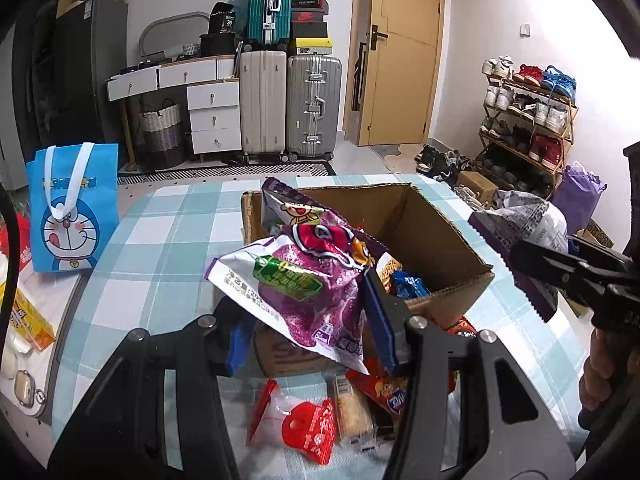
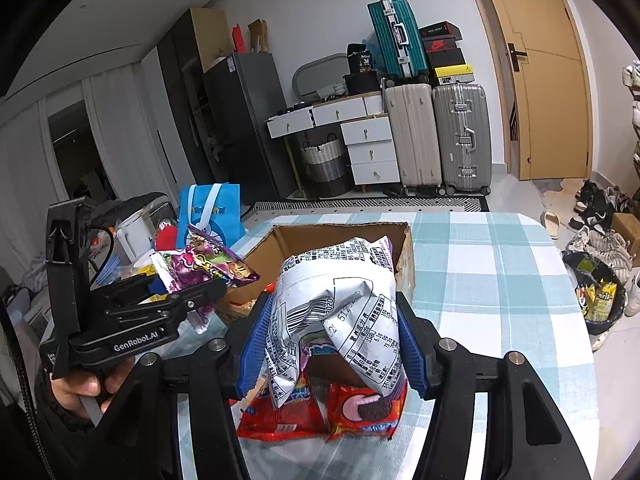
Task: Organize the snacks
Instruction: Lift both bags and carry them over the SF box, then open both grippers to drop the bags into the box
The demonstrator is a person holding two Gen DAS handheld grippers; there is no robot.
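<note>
My left gripper (image 1: 312, 332) is shut on a shiny purple snack bag (image 1: 308, 288), held up just in front of an open cardboard box (image 1: 432, 232) that has several snacks inside. The right wrist view shows the same gripper (image 2: 200, 292) at the left with the purple bag (image 2: 200, 264). My right gripper (image 2: 332, 344) is shut on a crumpled white bag with printed text (image 2: 340, 304), in front of the box (image 2: 312, 240). In the left wrist view the right gripper (image 1: 536, 256) is beside the box's right wall. Red packets (image 2: 280, 416) lie on the cloth below.
A blue cartoon tote bag (image 1: 74, 208) stands at the table's left. Loose red packets (image 1: 308, 432) and a biscuit pack (image 1: 352, 412) lie near the front edge. A bin with wrappers (image 2: 596, 296) sits on the floor to the right, near a shoe rack (image 1: 528, 120). Suitcases (image 1: 292, 108) line the far wall.
</note>
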